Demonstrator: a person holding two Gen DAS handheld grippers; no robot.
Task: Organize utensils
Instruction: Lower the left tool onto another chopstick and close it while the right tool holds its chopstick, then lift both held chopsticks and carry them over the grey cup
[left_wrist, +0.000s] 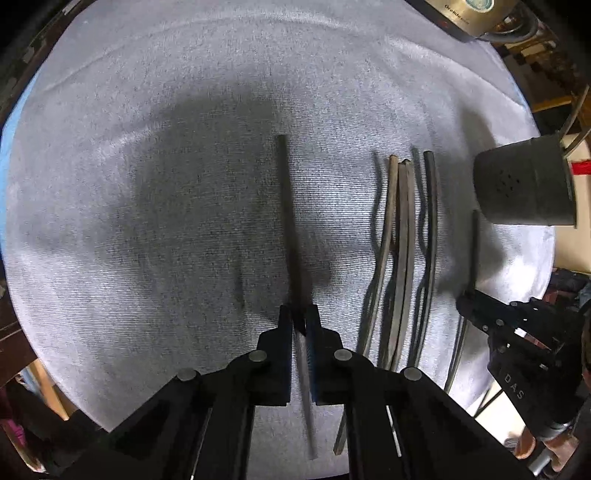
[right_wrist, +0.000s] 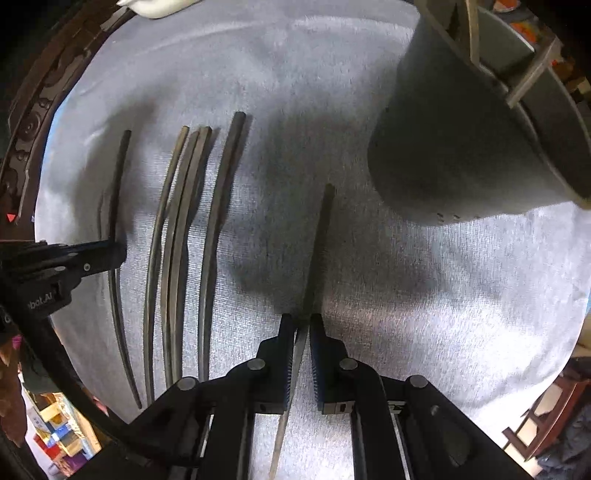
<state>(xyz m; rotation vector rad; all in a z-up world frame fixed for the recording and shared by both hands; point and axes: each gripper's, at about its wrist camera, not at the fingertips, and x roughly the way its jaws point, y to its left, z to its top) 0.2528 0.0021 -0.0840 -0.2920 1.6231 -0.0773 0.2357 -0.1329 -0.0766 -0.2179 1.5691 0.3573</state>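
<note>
My left gripper (left_wrist: 299, 317) is shut on a dark chopstick (left_wrist: 288, 206) that points away over the grey cloth (left_wrist: 147, 147). My right gripper (right_wrist: 303, 325) is shut on another dark chopstick (right_wrist: 320, 236), just left of the grey utensil holder (right_wrist: 461, 147). Several more chopsticks (right_wrist: 184, 240) lie side by side on the cloth between the two grippers; they also show in the left wrist view (left_wrist: 402, 240). The holder (left_wrist: 524, 181) stands at the right in the left wrist view, with utensils inside. The left gripper (right_wrist: 114, 251) shows at the left of the right wrist view, the right gripper (left_wrist: 465, 302) at the right of the left.
A brass-coloured appliance (left_wrist: 469, 14) sits at the far right edge of the table. A white object (right_wrist: 155, 7) lies at the far edge. The cloth's edge drops off at the near right (right_wrist: 554, 350). Cluttered room lies beyond.
</note>
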